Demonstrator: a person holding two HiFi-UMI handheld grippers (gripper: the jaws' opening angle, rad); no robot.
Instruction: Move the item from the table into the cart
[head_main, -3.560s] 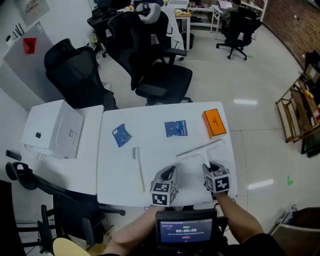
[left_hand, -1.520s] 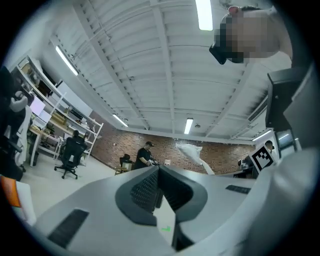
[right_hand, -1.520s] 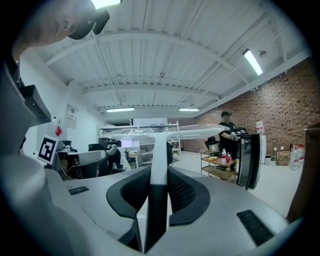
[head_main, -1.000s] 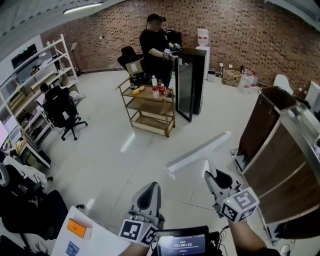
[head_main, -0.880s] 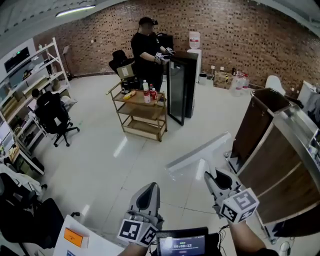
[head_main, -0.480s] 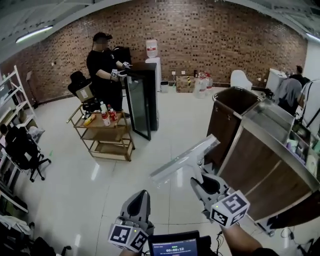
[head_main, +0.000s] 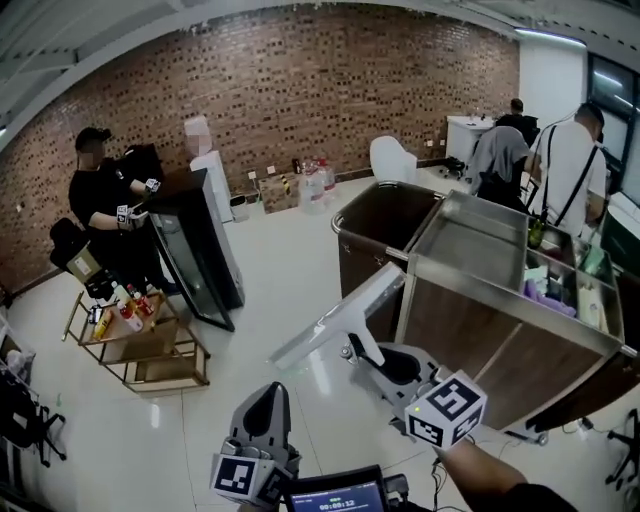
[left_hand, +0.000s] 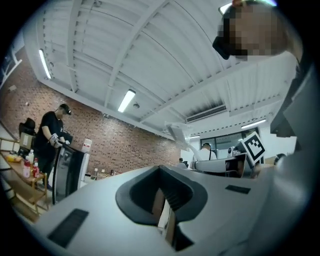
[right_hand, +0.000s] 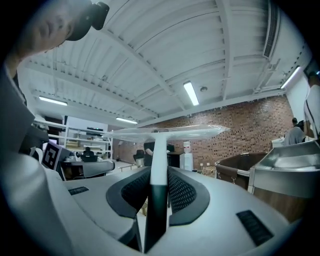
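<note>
Head view: a pale, glossy floor (head_main: 270, 260) runs back to a brick wall (head_main: 300, 90). The right gripper (head_main: 358, 350) holds a white squeegee (head_main: 335, 318) in the air, near a brown, steel-topped cart (head_main: 470, 340). The left gripper (head_main: 266, 400) hangs lower, over the floor.

Left gripper view: its fingers are pressed together with nothing between them, under a white ribbed ceiling (left_hand: 125, 50).

Right gripper view: the fingers pinch the squeegee's handle, with the blade lying crosswise above them.

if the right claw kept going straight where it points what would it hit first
Past the squeegee that the right claw holds, open floor, then probably the black fridge; depth is unclear. The cart sits right of that line.
</note>
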